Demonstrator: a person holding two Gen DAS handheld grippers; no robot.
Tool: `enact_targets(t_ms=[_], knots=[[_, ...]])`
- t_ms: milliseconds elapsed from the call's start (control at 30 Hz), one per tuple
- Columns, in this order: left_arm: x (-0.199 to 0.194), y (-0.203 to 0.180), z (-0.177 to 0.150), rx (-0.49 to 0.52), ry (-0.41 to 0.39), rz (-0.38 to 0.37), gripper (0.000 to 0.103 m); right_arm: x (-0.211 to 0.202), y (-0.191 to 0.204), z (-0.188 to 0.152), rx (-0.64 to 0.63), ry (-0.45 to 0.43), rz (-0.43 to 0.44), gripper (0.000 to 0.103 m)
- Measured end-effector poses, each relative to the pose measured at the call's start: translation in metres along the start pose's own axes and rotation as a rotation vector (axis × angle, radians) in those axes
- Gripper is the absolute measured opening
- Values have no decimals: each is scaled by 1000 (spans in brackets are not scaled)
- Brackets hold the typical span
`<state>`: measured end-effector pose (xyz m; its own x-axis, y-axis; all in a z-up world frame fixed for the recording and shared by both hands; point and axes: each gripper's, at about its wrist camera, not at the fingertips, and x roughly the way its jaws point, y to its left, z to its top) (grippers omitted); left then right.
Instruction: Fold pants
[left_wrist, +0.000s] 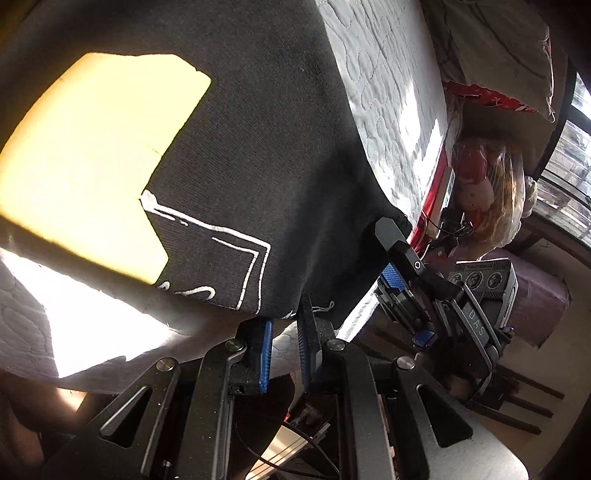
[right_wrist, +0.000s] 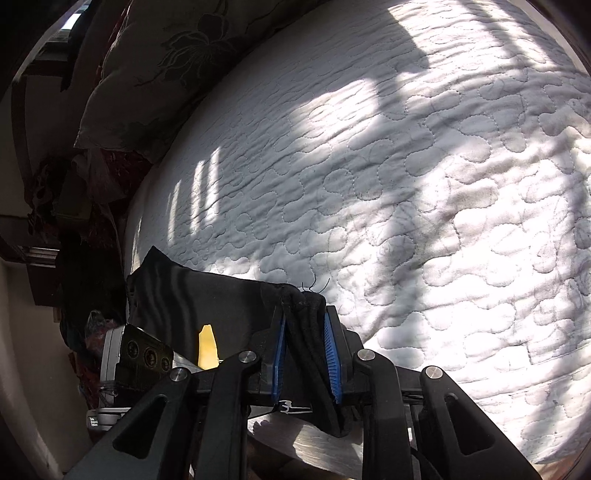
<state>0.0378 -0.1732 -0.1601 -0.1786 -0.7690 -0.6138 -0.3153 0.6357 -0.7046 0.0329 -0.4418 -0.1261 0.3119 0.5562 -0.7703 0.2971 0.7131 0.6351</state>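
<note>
The pants spill past the left wrist view's top and left edges, so their full shape is out of reach. The hem drops over the left claw, covering its fingertips, so no telling whether cloth sits between the pads. In the right wrist view the right claw swallows a bunched corner and the yellow patch shows as just a sliver. The mattress runs off frame.
</note>
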Motion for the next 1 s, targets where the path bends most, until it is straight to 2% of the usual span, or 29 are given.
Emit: enact_targets(t_ms=[100, 233, 300, 367, 400, 433, 500, 533, 567, 700, 1000], knots=[[4, 0, -1, -19, -15, 9, 10, 5, -9, -2, 8, 8, 49, 25], [5, 4, 0, -47, -23, 5, 11, 10, -5, -4, -24, -14, 59, 38], [4, 7, 1, -57, -23, 7, 12, 14, -1, -4, -34, -16, 52, 41], [4, 7, 1, -67, -21, 7, 17, 14, 3, -4, -51, -9, 16, 37], [5, 5, 2, -71, -19, 2, 20, 13, 4, -3, -47, -8, 5, 31], [4, 2, 2, -63, -19, 4, 20, 13, 4, -3, -41, -9, -1, 25], [5, -5, 2, -18, -13, 19, 20, 9, 3, -3, -29, -14, 11, 19], [6, -8, 2, -2, -12, 26, 16, 8, 3, -3, -25, -14, 19, 17], [6, -8, 2, 5, -6, 16, 7, 7, 3, -4, -24, -12, 27, 17], [-2, -5, 4, -16, 14, -44, 6, 3, 7, -8, -23, -5, 65, 16], [-20, -9, -3, 3, 8, -88, 6, -12, 23, -11, -23, -15, 85, 16]])
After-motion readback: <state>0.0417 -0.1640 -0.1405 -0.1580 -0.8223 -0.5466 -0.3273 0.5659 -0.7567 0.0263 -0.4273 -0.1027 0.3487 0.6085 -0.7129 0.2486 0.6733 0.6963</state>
